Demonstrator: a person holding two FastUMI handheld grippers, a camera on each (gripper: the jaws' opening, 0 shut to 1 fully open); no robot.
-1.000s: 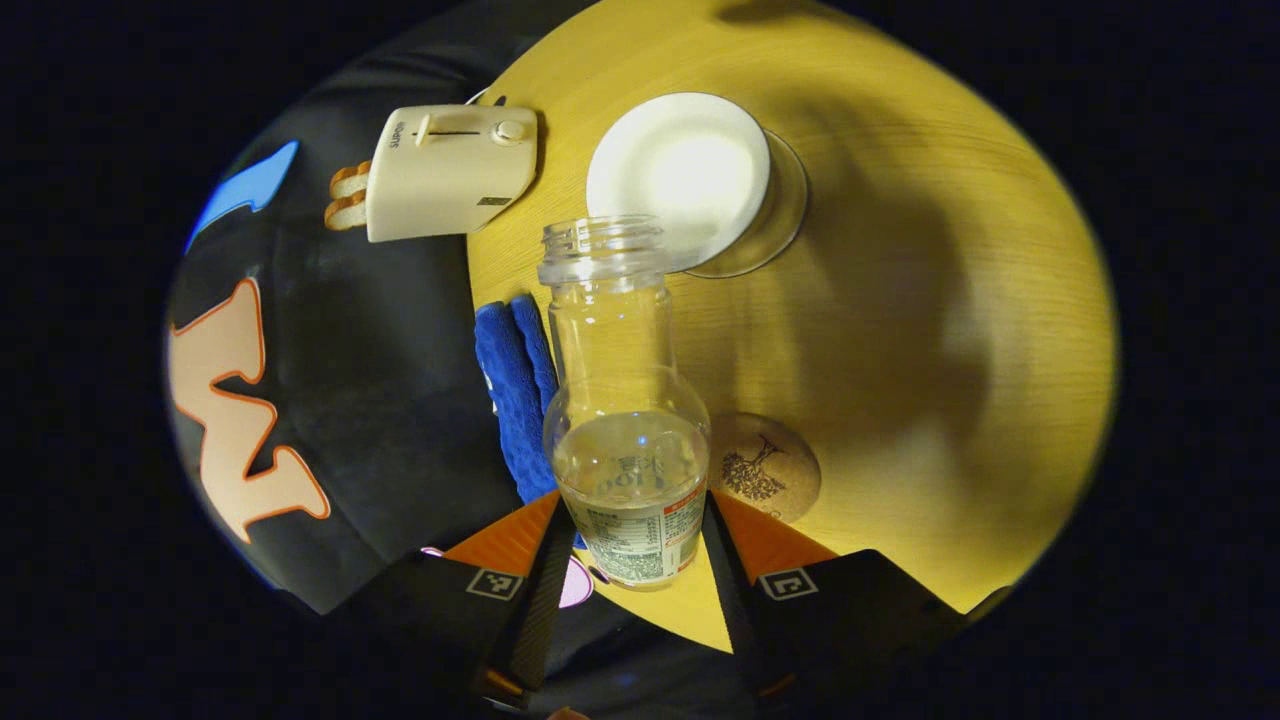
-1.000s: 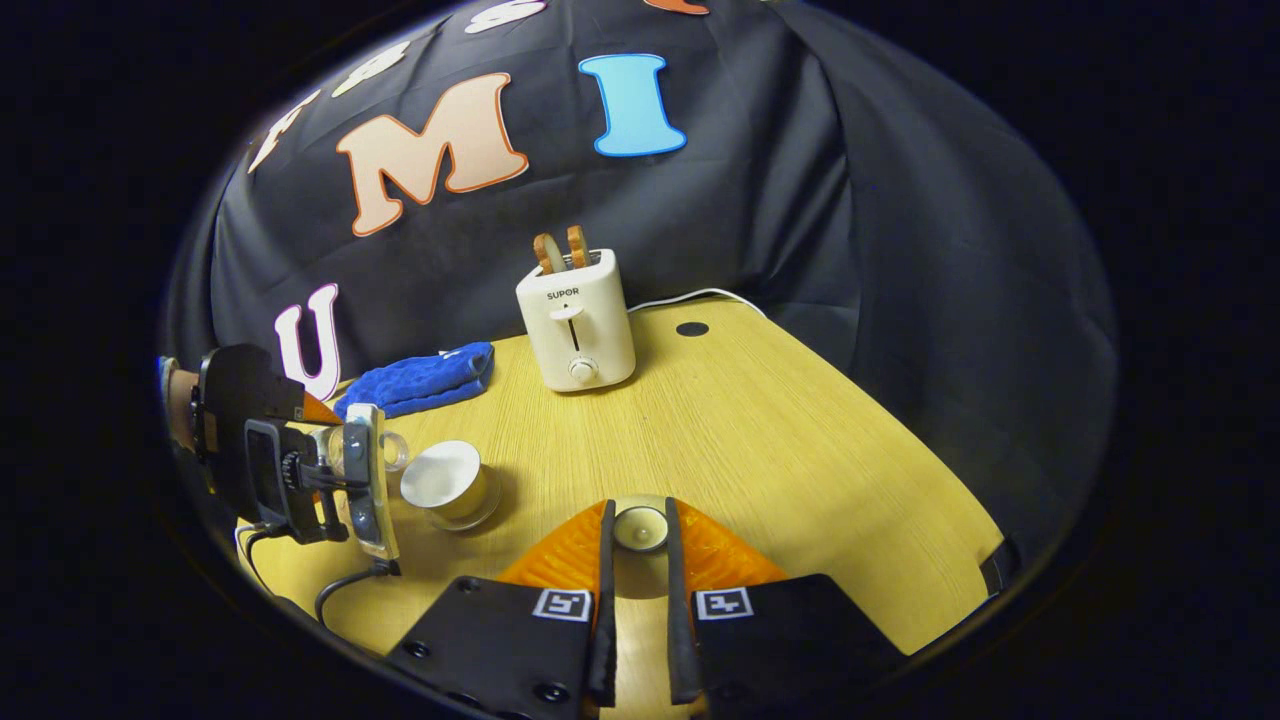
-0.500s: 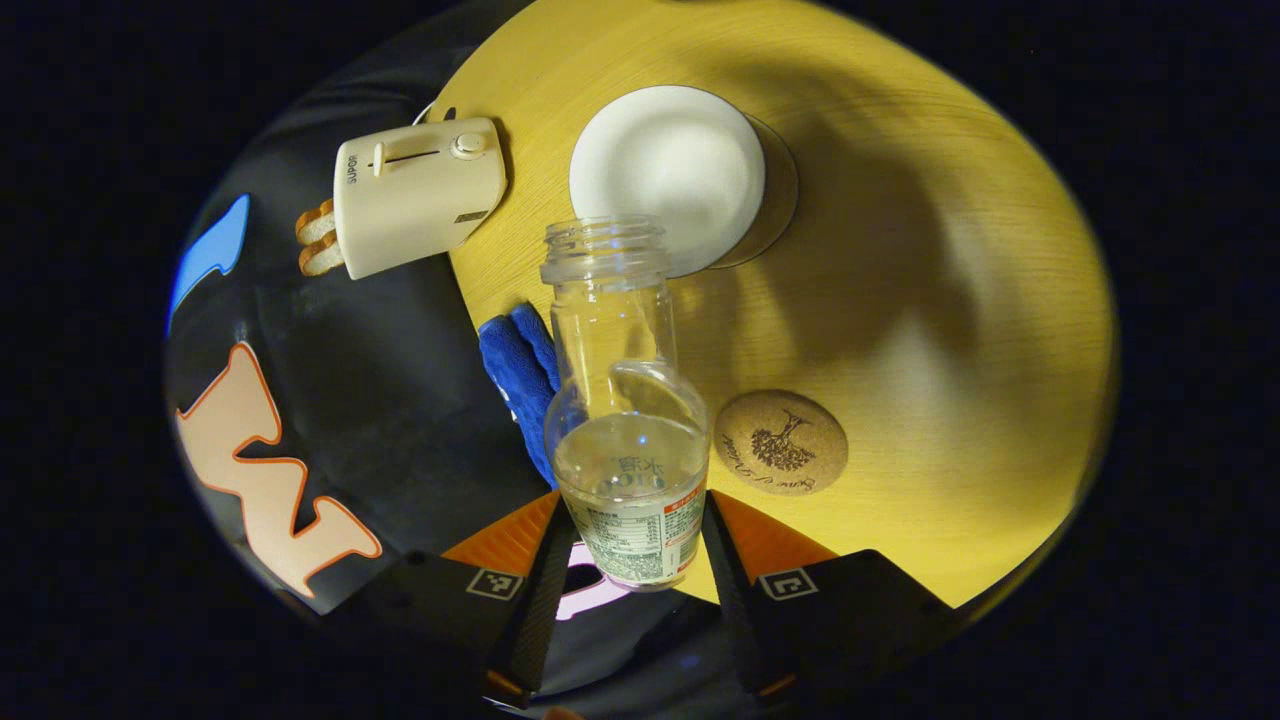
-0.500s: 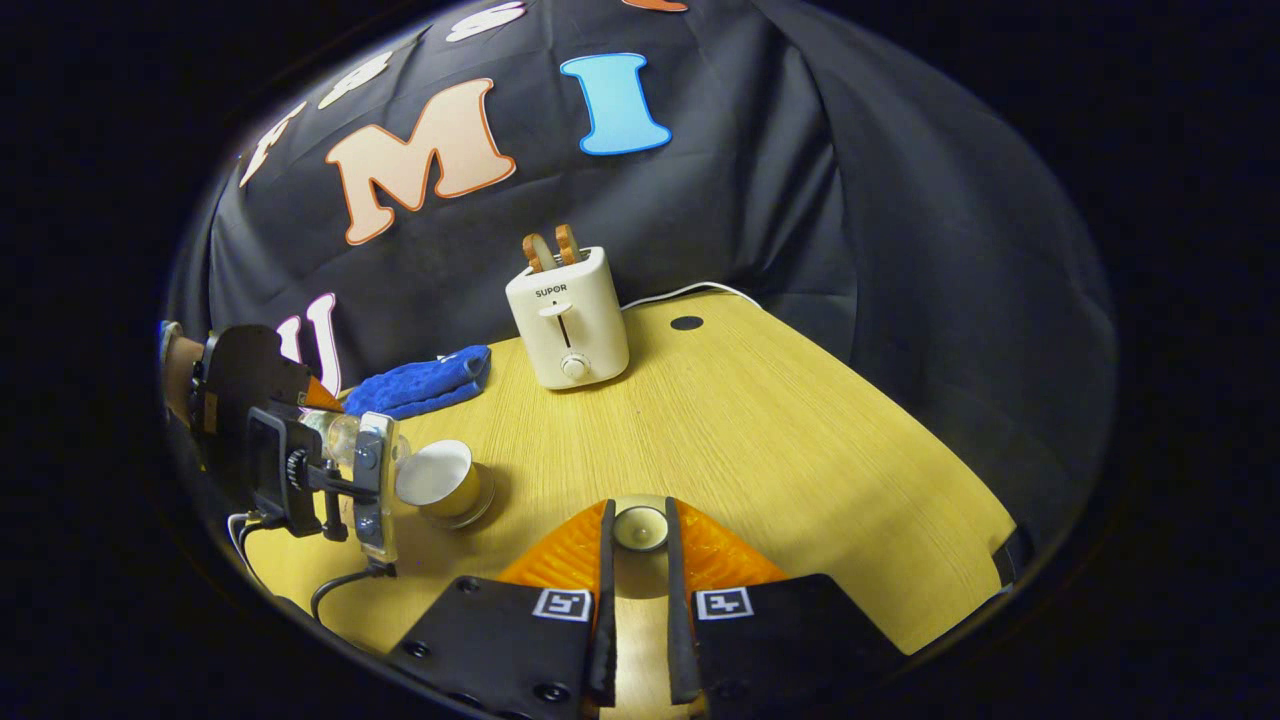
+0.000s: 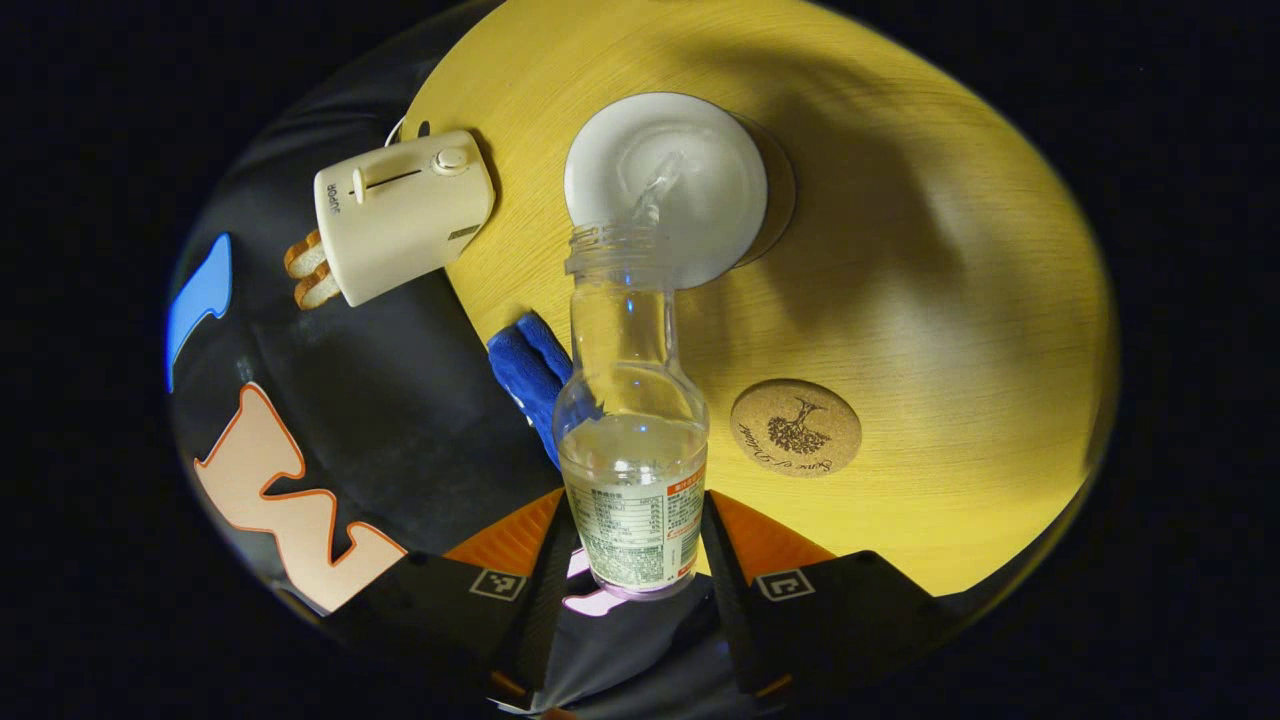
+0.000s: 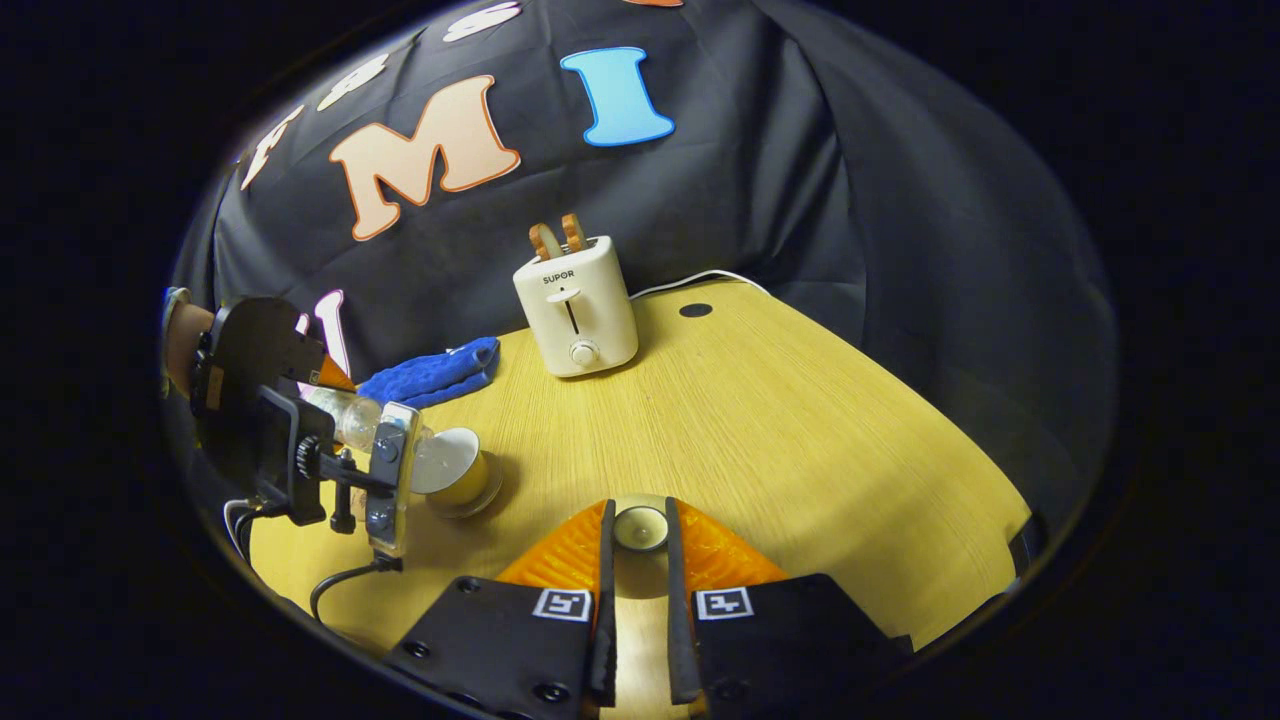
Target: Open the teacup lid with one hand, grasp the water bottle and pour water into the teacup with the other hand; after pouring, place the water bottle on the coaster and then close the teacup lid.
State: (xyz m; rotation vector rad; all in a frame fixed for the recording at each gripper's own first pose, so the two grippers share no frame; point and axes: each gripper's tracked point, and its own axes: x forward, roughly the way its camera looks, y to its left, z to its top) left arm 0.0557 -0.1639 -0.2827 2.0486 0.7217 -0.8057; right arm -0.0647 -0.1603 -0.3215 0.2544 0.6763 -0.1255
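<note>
In the left gripper view my left gripper (image 5: 632, 520) is shut on the clear water bottle (image 5: 630, 420), which is tipped mouth-first over the white teacup (image 5: 665, 185). A thin stream of water runs from the bottle's mouth into the cup. The round cork coaster (image 5: 795, 427) lies bare on the table to the right of the bottle. In the right gripper view my right gripper (image 6: 638, 528) is shut on the knob of the teacup lid (image 6: 640, 527), held above the table. At that view's left the left gripper (image 6: 300, 450) tilts the bottle (image 6: 352, 417) over the teacup (image 6: 455, 470).
A cream toaster (image 6: 577, 305) with two bread slices stands at the back of the yellow wooden table (image 6: 800, 440). A blue cloth (image 6: 432, 372) lies left of it, near the table edge. A cable (image 6: 345, 580) trails from the left gripper across the table's near left.
The bottle has tipped further toward the teacup and water has begun to run out of its mouth. The right gripper holds the lid almost still.
</note>
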